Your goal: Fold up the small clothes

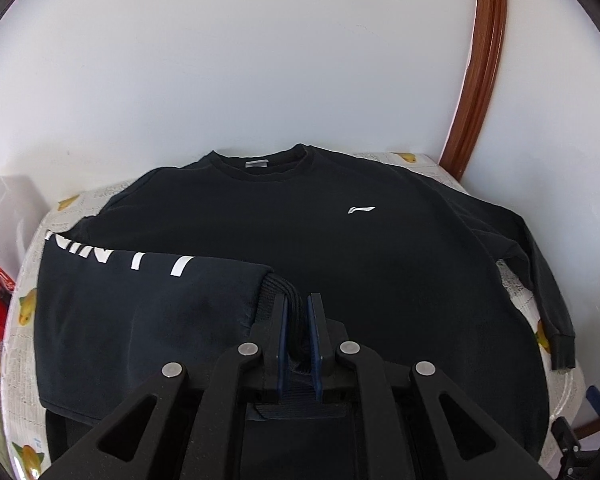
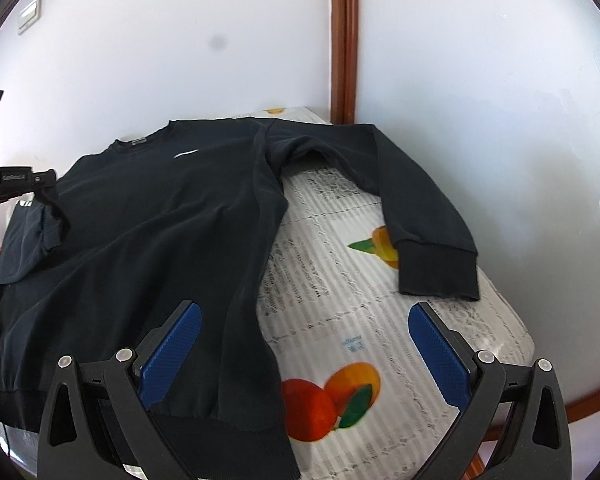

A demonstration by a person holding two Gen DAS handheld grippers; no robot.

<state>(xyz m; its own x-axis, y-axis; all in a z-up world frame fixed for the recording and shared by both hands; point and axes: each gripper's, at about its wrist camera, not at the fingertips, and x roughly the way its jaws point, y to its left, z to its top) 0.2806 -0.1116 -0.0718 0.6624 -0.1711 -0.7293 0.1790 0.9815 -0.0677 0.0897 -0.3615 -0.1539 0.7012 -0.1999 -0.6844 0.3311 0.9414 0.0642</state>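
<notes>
black sweatshirt (image 1: 340, 248), cuff (image 1: 278, 284) in left hand-held gripper (image 1: 299, 330)

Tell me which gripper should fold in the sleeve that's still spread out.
Right. The right gripper is open and empty, with the spread sleeve lying just ahead of it. The left gripper is shut on the other sleeve's cuff, over the sweatshirt.

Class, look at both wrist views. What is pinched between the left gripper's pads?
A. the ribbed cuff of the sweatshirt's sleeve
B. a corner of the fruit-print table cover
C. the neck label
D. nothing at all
A: the left gripper has the black ribbed cuff between its blue pads, the sleeve folded across the sweatshirt.
</notes>
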